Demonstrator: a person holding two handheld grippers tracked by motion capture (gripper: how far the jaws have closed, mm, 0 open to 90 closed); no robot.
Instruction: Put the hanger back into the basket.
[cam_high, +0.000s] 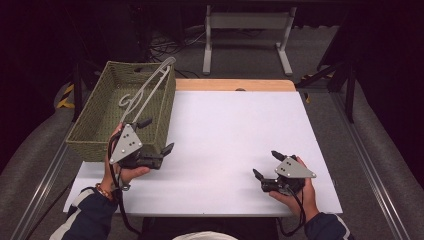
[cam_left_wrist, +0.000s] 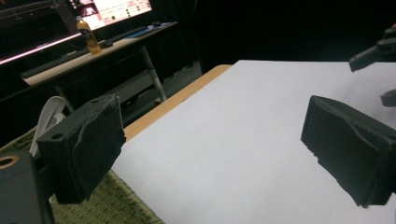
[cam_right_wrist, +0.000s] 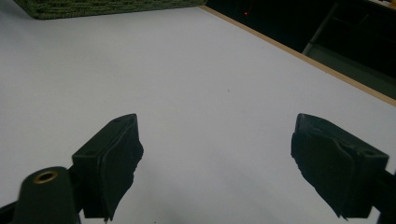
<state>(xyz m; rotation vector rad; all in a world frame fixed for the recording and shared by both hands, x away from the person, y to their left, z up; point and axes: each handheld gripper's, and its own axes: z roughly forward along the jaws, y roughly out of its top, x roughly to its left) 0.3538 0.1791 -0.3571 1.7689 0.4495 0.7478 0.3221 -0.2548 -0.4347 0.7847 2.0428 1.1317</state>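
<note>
A green woven basket (cam_high: 97, 122) stands at the table's left edge, and a pale clothes hanger (cam_high: 145, 90) leans inside it with its end resting over the far right rim. My left gripper (cam_high: 156, 135) is open and empty, held beside the basket's near right corner. The left gripper view shows the wide-apart jaws of that gripper (cam_left_wrist: 212, 126), with the hanger (cam_left_wrist: 46, 116) behind the left one and the basket's rim (cam_left_wrist: 109, 205) below. My right gripper (cam_high: 267, 164) is open over the white sheet near the front right, and its own view of the gripper (cam_right_wrist: 218, 140) has nothing between the jaws.
A white sheet (cam_high: 235, 135) covers the table, and a wooden strip (cam_high: 235, 85) shows along the far edge. A white table frame (cam_high: 247, 30) stands on the floor behind. In the left gripper view, a desk with a lit screen (cam_left_wrist: 109, 9) and a bottle (cam_left_wrist: 86, 35) is beyond.
</note>
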